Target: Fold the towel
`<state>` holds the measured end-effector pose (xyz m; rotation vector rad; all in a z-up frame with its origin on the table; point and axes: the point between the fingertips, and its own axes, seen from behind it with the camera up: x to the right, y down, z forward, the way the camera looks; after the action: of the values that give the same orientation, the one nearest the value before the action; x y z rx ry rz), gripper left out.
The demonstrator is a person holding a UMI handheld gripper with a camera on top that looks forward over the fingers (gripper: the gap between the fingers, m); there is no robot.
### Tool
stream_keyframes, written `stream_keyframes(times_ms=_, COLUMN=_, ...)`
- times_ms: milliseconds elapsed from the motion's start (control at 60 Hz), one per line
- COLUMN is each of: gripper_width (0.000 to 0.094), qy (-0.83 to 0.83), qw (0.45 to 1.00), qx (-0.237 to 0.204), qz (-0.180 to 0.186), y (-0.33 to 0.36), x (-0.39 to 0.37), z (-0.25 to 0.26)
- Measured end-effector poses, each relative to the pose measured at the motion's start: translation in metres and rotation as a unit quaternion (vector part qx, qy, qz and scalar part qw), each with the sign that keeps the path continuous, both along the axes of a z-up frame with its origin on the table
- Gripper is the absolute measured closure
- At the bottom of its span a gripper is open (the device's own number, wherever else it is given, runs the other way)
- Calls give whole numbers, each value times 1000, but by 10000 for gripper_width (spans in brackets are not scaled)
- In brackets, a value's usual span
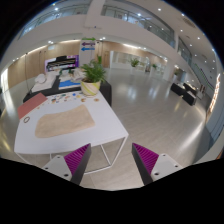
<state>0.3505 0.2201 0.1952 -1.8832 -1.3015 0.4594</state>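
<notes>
A beige towel point(65, 123) lies flat on a white table point(100, 135), ahead of my fingers and to their left. My gripper point(111, 162) is held well above the floor, short of the table's near corner, and its jaws stand open. Nothing is between the magenta pads point(78, 158); only grey floor and the table's leg show in the gap.
On the table's far end stand a potted green plant point(92, 76) and a few small items point(66, 97), with a reddish cloth point(31, 103) at its left edge. A keyboard point(62, 63) stands behind. Wide tiled floor point(155, 115) stretches to the right.
</notes>
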Motion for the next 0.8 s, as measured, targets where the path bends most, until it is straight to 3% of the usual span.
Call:
stream_keyframes(times_ms=533, gripper_width=78, qy=-8, qw=980, qx=-30, qz=198, y=-241, x=-105, z=-29)
stream_keyframes(times_ms=800, gripper_width=82, qy=2, qw=966, qx=-37, qz=254, y=-333, x=-170, z=-62)
